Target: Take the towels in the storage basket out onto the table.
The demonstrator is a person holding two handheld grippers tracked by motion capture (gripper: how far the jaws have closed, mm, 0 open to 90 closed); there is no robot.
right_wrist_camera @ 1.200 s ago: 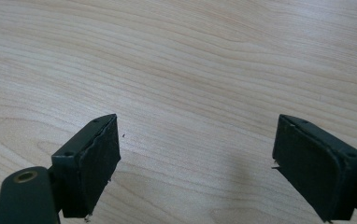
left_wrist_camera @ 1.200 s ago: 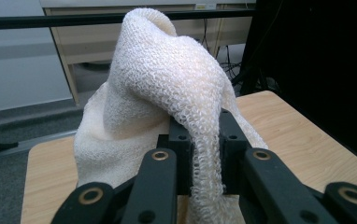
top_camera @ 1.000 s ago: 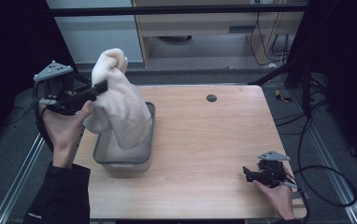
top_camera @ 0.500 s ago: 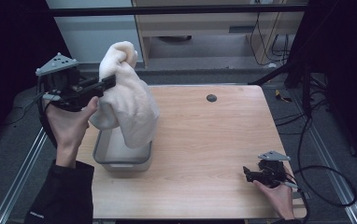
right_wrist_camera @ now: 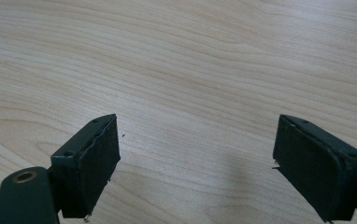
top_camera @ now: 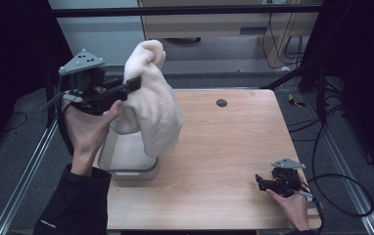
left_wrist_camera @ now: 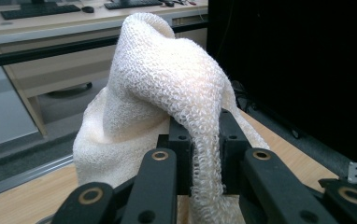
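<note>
A cream knitted towel (top_camera: 151,105) hangs in the air over the table's left side, bunched at its top. My left gripper (top_camera: 135,83) is shut on it; in the left gripper view the towel (left_wrist_camera: 167,88) is pinched between the two black jaws (left_wrist_camera: 203,140) and drapes down on both sides. Its lower end dangles just above the grey bin (top_camera: 107,156) standing at the table's left edge. My right gripper (top_camera: 259,180) rests low at the table's front right; its jaws stand wide apart (right_wrist_camera: 195,158) with only bare wood between them.
The wooden table (top_camera: 224,147) has a small dark round spot (top_camera: 221,103) near its far edge. Metal rails run along both sides of the table, cables lie on the floor at the right, and a cabinet stands behind.
My left gripper has lifted the towel up and to the right, drawing most of it out of the grey bin. The right gripper has stayed still.
</note>
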